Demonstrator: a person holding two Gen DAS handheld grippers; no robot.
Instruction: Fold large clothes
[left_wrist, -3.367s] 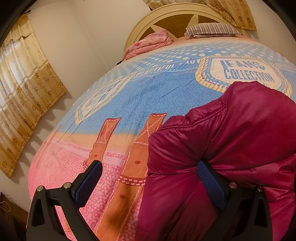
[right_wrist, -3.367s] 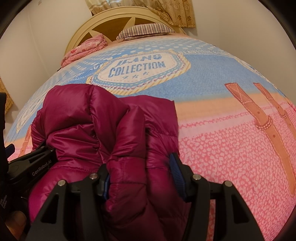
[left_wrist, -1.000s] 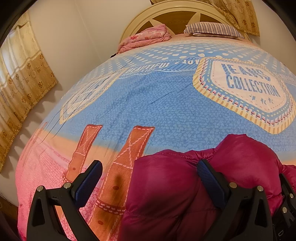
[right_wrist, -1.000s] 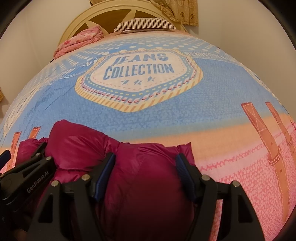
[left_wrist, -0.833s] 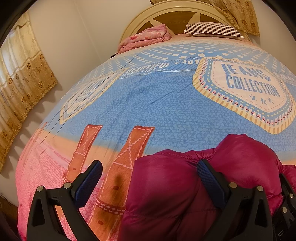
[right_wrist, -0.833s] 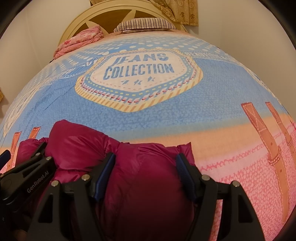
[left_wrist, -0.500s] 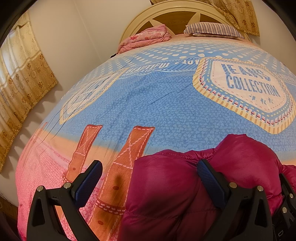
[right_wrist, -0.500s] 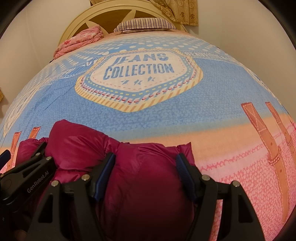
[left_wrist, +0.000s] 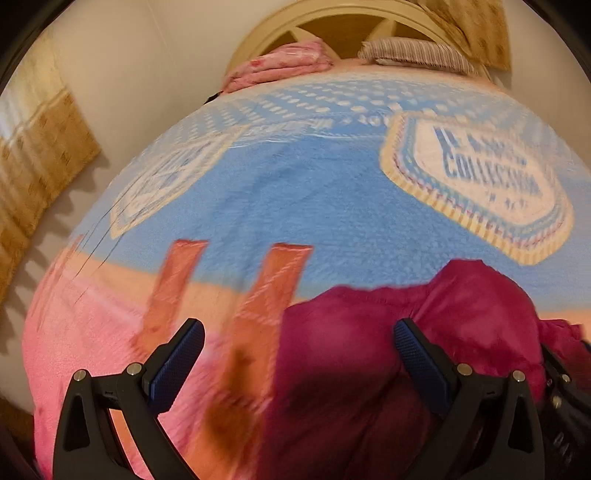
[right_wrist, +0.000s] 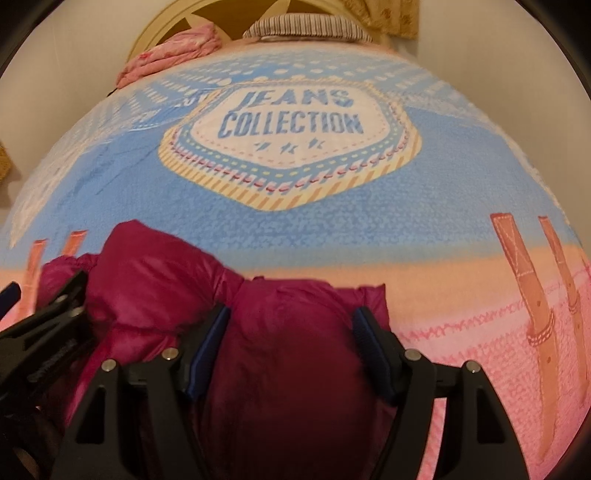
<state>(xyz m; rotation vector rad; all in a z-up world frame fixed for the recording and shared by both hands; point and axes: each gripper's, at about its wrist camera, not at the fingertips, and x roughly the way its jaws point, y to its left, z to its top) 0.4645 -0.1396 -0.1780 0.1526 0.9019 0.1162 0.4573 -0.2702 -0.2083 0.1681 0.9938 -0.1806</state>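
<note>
— So, left wrist view?
— Left gripper (left_wrist: 299, 354) spread wide; maroon jacket (left_wrist: 369, 369) bunched on the bedspread (left_wrist: 280, 192), partly between its fingers.
— Right wrist view?
— Right gripper (right_wrist: 291, 347) parted around the jacket (right_wrist: 291, 369); whether it pinches, I cannot tell.

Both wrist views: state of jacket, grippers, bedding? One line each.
Magenta puffer jacket: bundled, lying on the bed, held by neither gripper.
Left gripper: open, wide, over the jacket's edge.
Right gripper: open, straddling the jacket.
Bedspread: spread flat.
Pink quilt: folded by headboard.
Striped pillow: lying flat.
</note>
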